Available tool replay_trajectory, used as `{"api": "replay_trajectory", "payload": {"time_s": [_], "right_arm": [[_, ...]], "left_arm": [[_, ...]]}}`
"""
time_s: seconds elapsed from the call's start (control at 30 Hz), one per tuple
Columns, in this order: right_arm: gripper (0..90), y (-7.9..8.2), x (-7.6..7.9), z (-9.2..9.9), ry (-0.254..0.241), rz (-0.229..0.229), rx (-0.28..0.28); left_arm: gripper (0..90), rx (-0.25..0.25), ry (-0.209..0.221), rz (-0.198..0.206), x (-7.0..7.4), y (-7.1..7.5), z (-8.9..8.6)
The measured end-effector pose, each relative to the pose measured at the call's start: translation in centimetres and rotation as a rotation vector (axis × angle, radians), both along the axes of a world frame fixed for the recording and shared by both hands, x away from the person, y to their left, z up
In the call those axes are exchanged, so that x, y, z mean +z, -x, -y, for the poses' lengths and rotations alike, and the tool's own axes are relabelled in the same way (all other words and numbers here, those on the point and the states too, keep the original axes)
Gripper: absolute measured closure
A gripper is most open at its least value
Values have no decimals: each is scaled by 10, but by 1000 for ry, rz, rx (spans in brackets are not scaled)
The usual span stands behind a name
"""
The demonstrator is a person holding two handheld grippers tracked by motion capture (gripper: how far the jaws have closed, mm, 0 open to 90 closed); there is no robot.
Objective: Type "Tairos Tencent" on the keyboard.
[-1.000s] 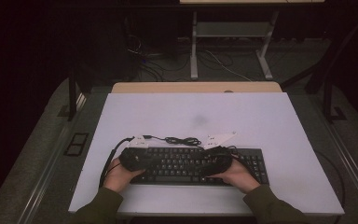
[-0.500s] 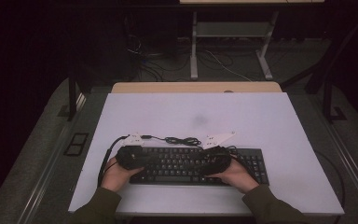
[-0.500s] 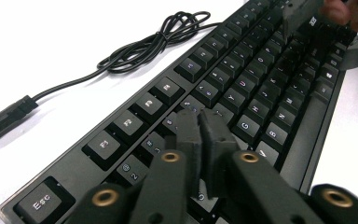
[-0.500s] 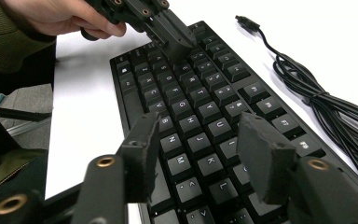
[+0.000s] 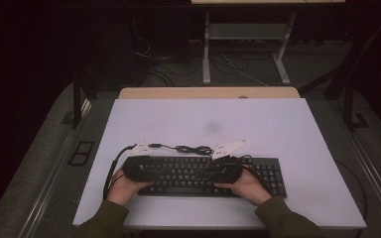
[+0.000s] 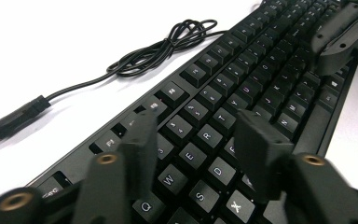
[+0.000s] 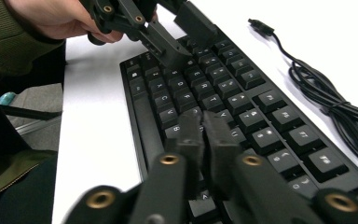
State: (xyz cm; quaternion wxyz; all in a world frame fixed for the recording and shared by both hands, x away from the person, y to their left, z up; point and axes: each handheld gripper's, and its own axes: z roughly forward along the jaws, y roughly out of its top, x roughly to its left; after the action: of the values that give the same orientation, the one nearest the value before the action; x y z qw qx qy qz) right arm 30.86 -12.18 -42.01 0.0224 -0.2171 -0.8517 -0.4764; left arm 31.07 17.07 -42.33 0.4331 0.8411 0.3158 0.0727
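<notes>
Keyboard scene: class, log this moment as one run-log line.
keyboard: flat on table | left gripper: jaws just opened, over keys | right gripper: jaws just closed, empty | cable: coiled behind

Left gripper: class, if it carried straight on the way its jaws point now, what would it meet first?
Probably the right gripper, which faces the left gripper farther along the keyboard; depth is hard to judge.

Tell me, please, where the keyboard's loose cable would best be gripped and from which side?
Probably grip the cable on the straight run just behind the USB plug, coming from above: it lies flat and single there, while the coil is tangled.
</notes>
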Motion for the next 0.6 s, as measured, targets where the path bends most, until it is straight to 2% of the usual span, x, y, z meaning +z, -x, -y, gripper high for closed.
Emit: {"api": "replay_trajectory", "payload": {"time_s": [0.17, 0.6], "right_arm": [[890, 0, -1, -6, 9, -1, 11], [891, 1, -10, -19, 48, -12, 24]], "left_arm": [[401, 11, 6, 7, -2, 1, 0], [390, 17, 14, 16, -1, 1, -2]]}}
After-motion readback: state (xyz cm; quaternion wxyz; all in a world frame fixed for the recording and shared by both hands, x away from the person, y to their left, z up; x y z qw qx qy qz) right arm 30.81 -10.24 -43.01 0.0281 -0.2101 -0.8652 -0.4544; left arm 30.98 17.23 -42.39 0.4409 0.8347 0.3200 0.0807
